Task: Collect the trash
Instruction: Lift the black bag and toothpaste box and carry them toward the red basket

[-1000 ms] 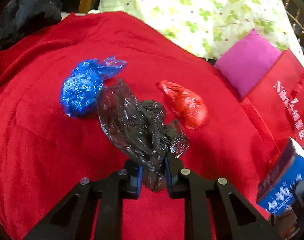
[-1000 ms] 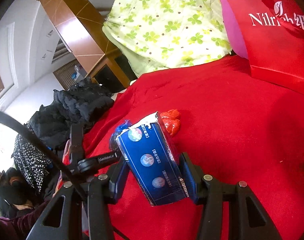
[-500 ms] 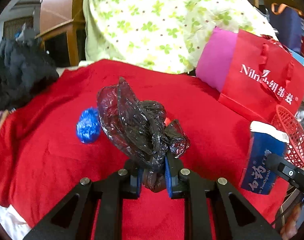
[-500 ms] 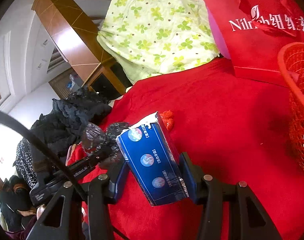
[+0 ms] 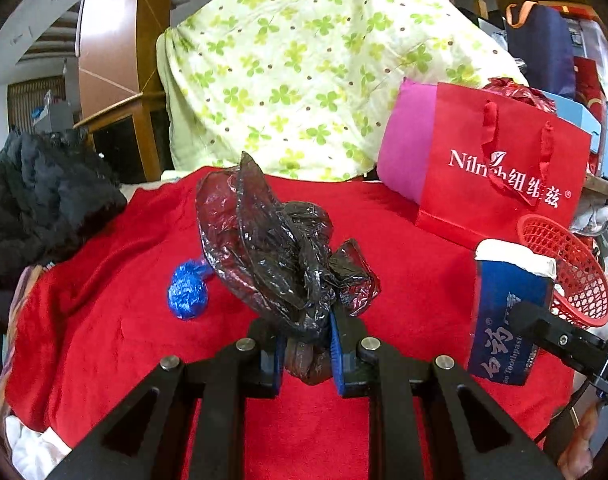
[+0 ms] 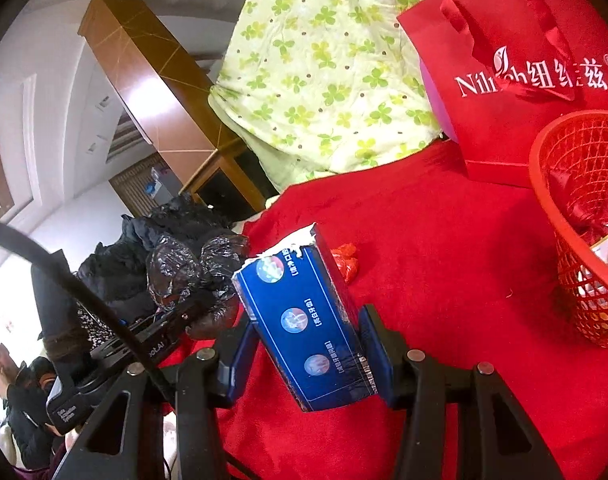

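Note:
My left gripper (image 5: 306, 354) is shut on a crumpled black plastic bag (image 5: 275, 248), held up above the red blanket (image 5: 103, 320). In the right wrist view that black bag (image 6: 191, 268) shows at the left. My right gripper (image 6: 304, 364) is shut on a blue toothpaste box (image 6: 304, 320) with a torn white top; the same box (image 5: 508, 312) appears at the right of the left wrist view. A blue plastic wad (image 5: 187, 290) lies on the blanket. A red plastic wad (image 6: 346, 262) lies behind the box. A red mesh basket (image 6: 544, 184) holding scraps stands at the right.
A red paper gift bag (image 5: 500, 168) and a pink cushion (image 5: 404, 152) stand at the back right. A clover-print quilt (image 5: 304, 76) is heaped behind the blanket. Black clothing (image 5: 35, 196) lies at the left. People (image 6: 7, 384) are at the far left.
The left gripper has risen and tilted up with the black bag, so the blue wad dropped back. The right gripper moved right with the box, bringing the red basket into view.

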